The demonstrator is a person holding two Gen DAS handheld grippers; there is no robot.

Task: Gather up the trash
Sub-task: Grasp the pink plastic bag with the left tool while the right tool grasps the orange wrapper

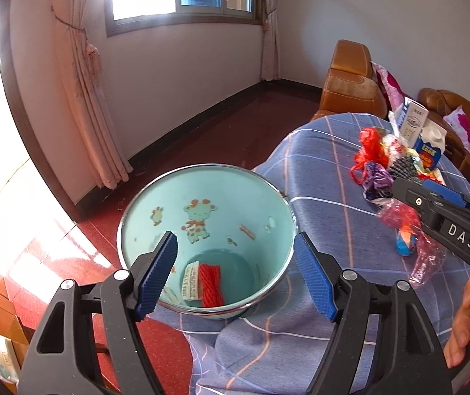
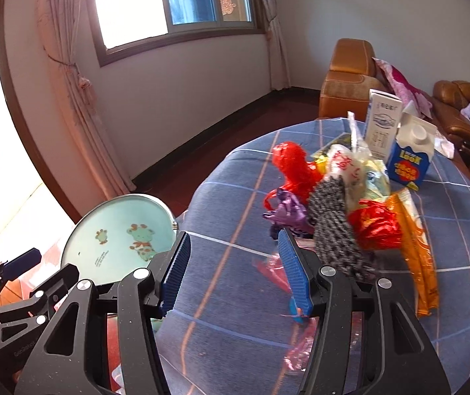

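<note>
My left gripper [image 1: 235, 273] has its blue pads spread wide with nothing between them, hanging over the mouth of the mint-green bin [image 1: 155, 207]. At the bottom of that bin lie a red mesh net [image 1: 211, 284] and a small printed slip [image 1: 191, 279] just beside it. My right gripper [image 2: 235, 270] also has its jaws apart and holds nothing; below it a clear pinkish wrapper [image 2: 274, 273] lies flat on the blue checked tablecloth [image 2: 235, 197]. Just beyond its pads sits the trash pile [image 2: 343, 197]: a grey-and-black mesh net [image 2: 333, 230], crumpled red plastic [image 2: 294, 164], a purple scrap [image 2: 287, 212] and an orange packet [image 2: 419, 263]. Behind the pile stand a white carton [image 2: 383, 121] and a blue-and-white carton [image 2: 411, 154]. The bin stands off the cloth's left edge.
</note>
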